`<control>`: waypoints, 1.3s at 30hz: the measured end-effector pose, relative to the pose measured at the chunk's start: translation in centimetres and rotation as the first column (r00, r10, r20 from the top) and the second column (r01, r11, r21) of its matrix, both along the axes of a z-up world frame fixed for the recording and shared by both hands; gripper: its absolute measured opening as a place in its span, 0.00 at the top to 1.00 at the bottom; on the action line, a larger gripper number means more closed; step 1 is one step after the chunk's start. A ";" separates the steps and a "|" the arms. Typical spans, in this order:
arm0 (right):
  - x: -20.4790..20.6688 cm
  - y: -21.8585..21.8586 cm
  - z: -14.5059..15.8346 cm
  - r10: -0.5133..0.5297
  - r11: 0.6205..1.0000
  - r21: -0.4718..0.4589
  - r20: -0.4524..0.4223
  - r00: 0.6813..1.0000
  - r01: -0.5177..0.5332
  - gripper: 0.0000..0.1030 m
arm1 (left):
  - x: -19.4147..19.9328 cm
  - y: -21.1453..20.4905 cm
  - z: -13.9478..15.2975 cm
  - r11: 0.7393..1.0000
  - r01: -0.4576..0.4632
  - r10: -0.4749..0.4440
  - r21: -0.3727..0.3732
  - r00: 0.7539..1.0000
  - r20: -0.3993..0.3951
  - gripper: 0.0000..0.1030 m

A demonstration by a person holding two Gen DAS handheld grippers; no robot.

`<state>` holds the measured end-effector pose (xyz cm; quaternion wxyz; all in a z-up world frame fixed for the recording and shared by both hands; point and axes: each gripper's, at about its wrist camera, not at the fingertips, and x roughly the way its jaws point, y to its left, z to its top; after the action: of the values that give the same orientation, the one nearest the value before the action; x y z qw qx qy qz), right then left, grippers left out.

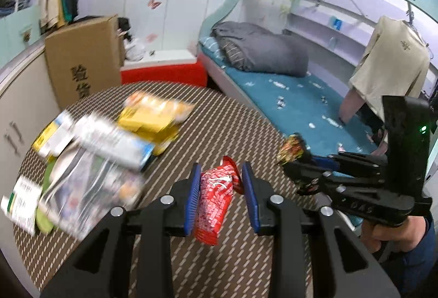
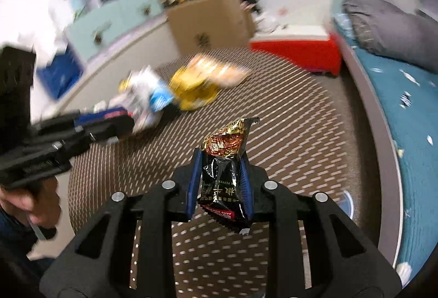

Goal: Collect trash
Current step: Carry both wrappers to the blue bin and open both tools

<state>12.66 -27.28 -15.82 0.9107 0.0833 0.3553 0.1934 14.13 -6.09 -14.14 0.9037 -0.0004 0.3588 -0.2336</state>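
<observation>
Left wrist view: a red snack wrapper [image 1: 216, 196] hangs between the blue pads of the left claw [image 1: 221, 174], lifted clear of the striped tabletop [image 1: 219, 117]. The pad on the left of the picture lies against the wrapper; the other pad touches only its crumpled upper corner, so the jaws stand narrowly parted with the wrapper pinched between them. To the right in this view, the right claw [image 1: 287, 158] reaches in from the side, and a black and gold wrapper [image 1: 291, 149] sticks out of its tip. A hand [image 1: 394, 235] grips that tool's handle near the lower right edge.

From the right wrist camera, the same black and gold wrapper [image 2: 223, 177] sits upright between the right claw [image 2: 220, 158], both blue pads pressed against its sides, jaws nearly closed on it. Its torn gold top rises above the fingertips, and its lower edge hangs below them, off the tabletop [image 2: 301, 133]. The left claw [image 2: 120, 124] shows blurred at the left of this picture, with a hand [image 2: 32, 202] on its handle.

More packaging [image 1: 90, 161] lies in a loose heap on the far left part of the tabletop: silvery and blue packs, and a yellow bag [image 1: 156, 117] behind them, all motion-blurred. Beyond the tabletop stand a cardboard box [image 1: 82, 57] and a red block [image 1: 164, 73]. A bed [image 1: 287, 101] with a teal sheet and a grey rolled duvet [image 1: 260, 51] runs along the right side, with a beige shirt [image 1: 391, 62] hanging over it.
</observation>
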 end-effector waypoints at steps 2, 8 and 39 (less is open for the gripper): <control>0.2 -2.7 1.3 -0.075 0.997 0.028 0.027 0.997 0.074 0.74 | 0.8 -1.7 0.9 1.000 0.018 -0.018 -0.012 1.000 0.015 0.71; 1.2 -11.2 2.2 -0.322 0.942 0.106 0.016 0.946 0.319 0.74 | 3.3 -8.9 2.7 0.992 0.120 -0.118 -0.036 0.992 0.039 0.71; 5.6 -24.3 -15.1 -0.537 0.718 0.225 -0.422 0.731 0.658 0.13 | 12.7 -26.2 -7.3 0.958 0.252 -0.225 0.135 0.956 -0.188 0.12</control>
<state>18.25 -51.60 -30.96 0.8199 0.3910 0.4122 -0.0707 26.86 -32.26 -21.48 0.8318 0.0944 0.4499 -0.3111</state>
